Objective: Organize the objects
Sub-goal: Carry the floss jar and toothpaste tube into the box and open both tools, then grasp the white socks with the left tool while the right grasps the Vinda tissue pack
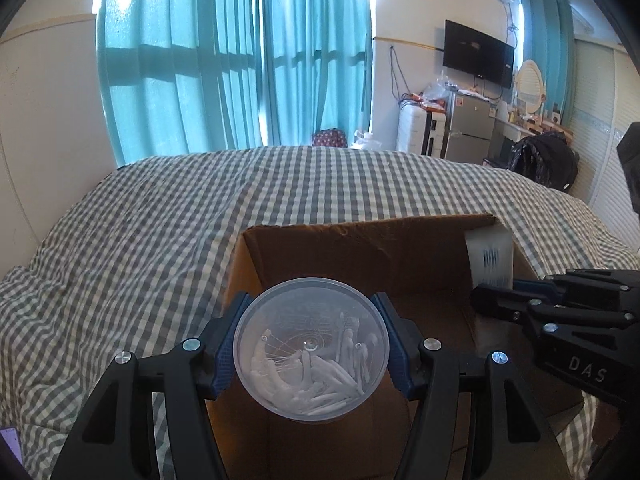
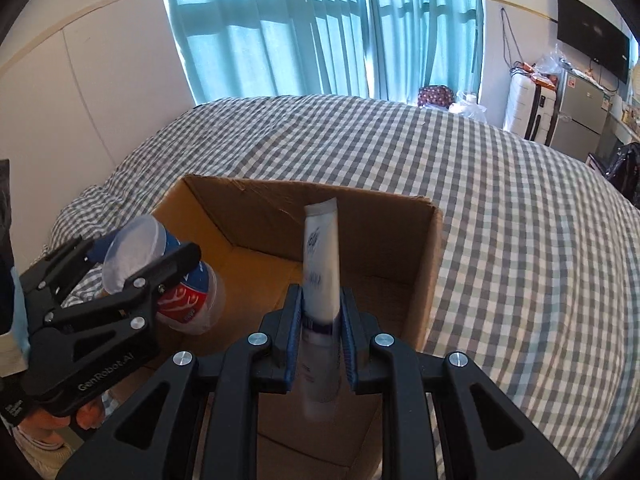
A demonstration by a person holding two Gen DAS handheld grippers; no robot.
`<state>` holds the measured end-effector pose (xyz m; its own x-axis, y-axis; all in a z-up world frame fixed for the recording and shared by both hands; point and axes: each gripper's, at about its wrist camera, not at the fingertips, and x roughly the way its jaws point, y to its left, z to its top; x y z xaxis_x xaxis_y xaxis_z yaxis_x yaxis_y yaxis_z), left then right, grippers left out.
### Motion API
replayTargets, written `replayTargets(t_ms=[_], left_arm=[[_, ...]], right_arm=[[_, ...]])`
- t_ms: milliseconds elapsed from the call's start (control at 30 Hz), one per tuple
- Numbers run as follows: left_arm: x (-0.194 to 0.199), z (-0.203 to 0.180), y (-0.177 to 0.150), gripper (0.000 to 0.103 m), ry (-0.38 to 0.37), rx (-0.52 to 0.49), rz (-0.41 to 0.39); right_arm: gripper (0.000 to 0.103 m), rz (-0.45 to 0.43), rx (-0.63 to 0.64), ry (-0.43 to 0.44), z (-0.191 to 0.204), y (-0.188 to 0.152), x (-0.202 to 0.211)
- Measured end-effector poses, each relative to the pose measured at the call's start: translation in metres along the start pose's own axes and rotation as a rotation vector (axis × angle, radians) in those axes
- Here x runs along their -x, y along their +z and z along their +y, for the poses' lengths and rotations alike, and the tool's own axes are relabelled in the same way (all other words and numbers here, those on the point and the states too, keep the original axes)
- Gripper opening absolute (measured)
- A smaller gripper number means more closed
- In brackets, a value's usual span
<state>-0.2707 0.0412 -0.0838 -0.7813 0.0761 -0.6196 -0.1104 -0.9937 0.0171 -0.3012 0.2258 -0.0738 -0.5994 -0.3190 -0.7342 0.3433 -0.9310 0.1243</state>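
Though gripped, tube's point(image 2: 322, 280) print blurred

Your left tongs point(image 1: 311, 346) cover both sides of the clear tub point(image 1: 311, 350), and its contents are too hazy to name. The white tube point(image 2: 322, 280) is blurred in both views, its print unreadable and its lower end smeared. The cardboard box point(image 1: 360, 248) runs off the bottom edge, its floor mostly hidden.

Cardboard box point(image 2: 424, 272) sitting open-topped on bed point(image 2: 520, 240), floor bare. Left gripper point(image 2: 132, 268) with cotton-swab jar point(image 1: 311, 346) crowding left wall; right gripper point(image 2: 320, 340) holding tube point(image 2: 322, 264) mid-box. Bed around box lying free.
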Motion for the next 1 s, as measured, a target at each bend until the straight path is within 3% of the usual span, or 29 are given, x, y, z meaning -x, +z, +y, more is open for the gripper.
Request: replayTargets(t_ms=[67, 133, 300, 367, 533, 667, 767, 1000], left_arm=[[0.011, -0.001, 0.0, 0.08, 0.013, -0.002, -0.015], [0.024, -0.002, 0.004, 0.091, 0.035, -0.008, -0.043], [0.063, -0.001, 0.012, 0.095, 0.083, -0.002, -0.084], [0.082, 0.001, 0.014, 0.102, 0.11, 0.024, -0.098], [0.128, 0.002, 0.013, 0.103, 0.15, 0.065, -0.12], [0.161, -0.002, -0.004, 0.103, 0.191, 0.08, -0.122], [0.176, -0.005, -0.02, 0.103, 0.164, 0.108, -0.096], [0.193, -0.015, -0.058, 0.103, 0.2, 0.148, -0.043]], right_arm=[[0.027, -0.012, 0.002, -0.005, 0.002, 0.002, 0.011], [0.051, -0.033, 0.005, -0.018, 0.005, 0.004, 0.026], [0.062, -0.1, 0.022, -0.027, 0.01, 0.013, 0.07], [0.067, -0.13, 0.038, -0.025, 0.013, 0.01, 0.095], [0.085, -0.196, 0.096, -0.021, 0.021, -0.002, 0.161], [0.09, -0.214, 0.153, -0.008, 0.025, -0.019, 0.198], [0.092, -0.207, 0.207, -0.005, 0.028, -0.036, 0.213], [0.092, -0.159, 0.247, 0.034, 0.023, -0.085, 0.218]])
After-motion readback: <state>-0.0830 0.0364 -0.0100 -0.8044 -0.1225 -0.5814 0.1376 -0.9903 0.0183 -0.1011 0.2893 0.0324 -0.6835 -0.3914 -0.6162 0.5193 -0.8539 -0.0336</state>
